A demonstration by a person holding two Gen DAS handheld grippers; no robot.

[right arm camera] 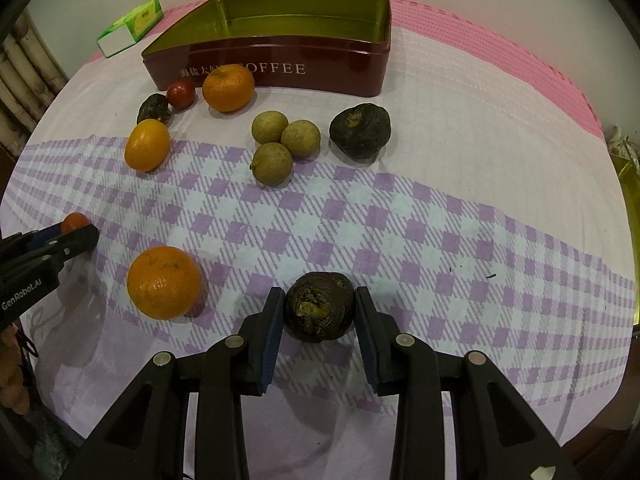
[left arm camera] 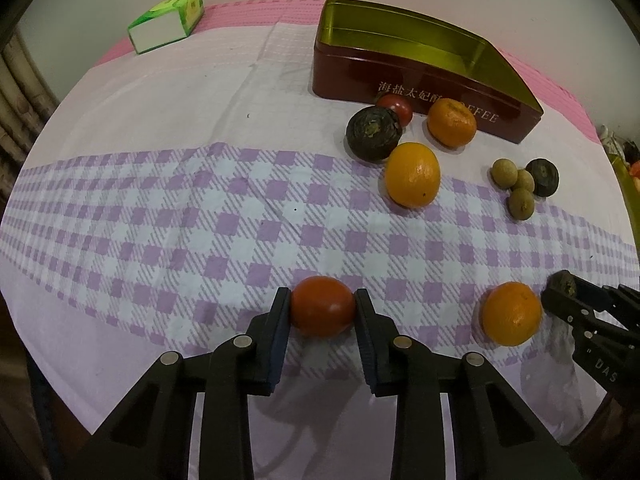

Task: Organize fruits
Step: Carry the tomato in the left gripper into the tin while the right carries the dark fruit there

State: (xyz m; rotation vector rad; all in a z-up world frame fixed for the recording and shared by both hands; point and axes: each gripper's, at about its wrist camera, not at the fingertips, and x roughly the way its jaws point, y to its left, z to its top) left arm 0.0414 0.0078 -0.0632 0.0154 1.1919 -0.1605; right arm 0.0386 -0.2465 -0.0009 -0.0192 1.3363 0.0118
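From the left wrist view, the left tongs point(left arm camera: 322, 307) clamp a smooth, glossy red tomato point(left arm camera: 322, 306) between their blue-edged pads, the fruit resting on the purple-and-white checked cloth point(left arm camera: 192, 216). Just to the right of them sits a dimpled orange point(left arm camera: 511, 313), and beyond it the right tongs point(left arm camera: 560, 290) reach in with a dark, wrinkled fruit point(left arm camera: 562, 285) at their tip. Farther ahead and to the right lie an oval orange point(left arm camera: 413, 174), a rough dark round fruit point(left arm camera: 373, 133), a small red tomato point(left arm camera: 397, 108), another orange point(left arm camera: 452, 122), three matte tan longans point(left arm camera: 516, 186) and one more dark fruit point(left arm camera: 542, 177). Behind them stands a dark red metal tin point(left arm camera: 400, 80) with a gold lining, empty, its side printed in white Chinese characters and letters partly hidden by fruit. Far ahead to the left lies a green and white carton point(left arm camera: 168, 24). From the right wrist view, the right tongs point(right arm camera: 319, 308) are closed narrowly on a dark brown wrinkled fruit point(right arm camera: 319, 306) on the cloth. To their left sits the pebbled orange point(right arm camera: 164, 282), and past it the left tongs point(right arm camera: 78, 232), marked "GenRobot.AI", hold the red tomato point(right arm camera: 74, 221). Ahead, the tin point(right arm camera: 320, 56) reads "OFFEE" after the characters.
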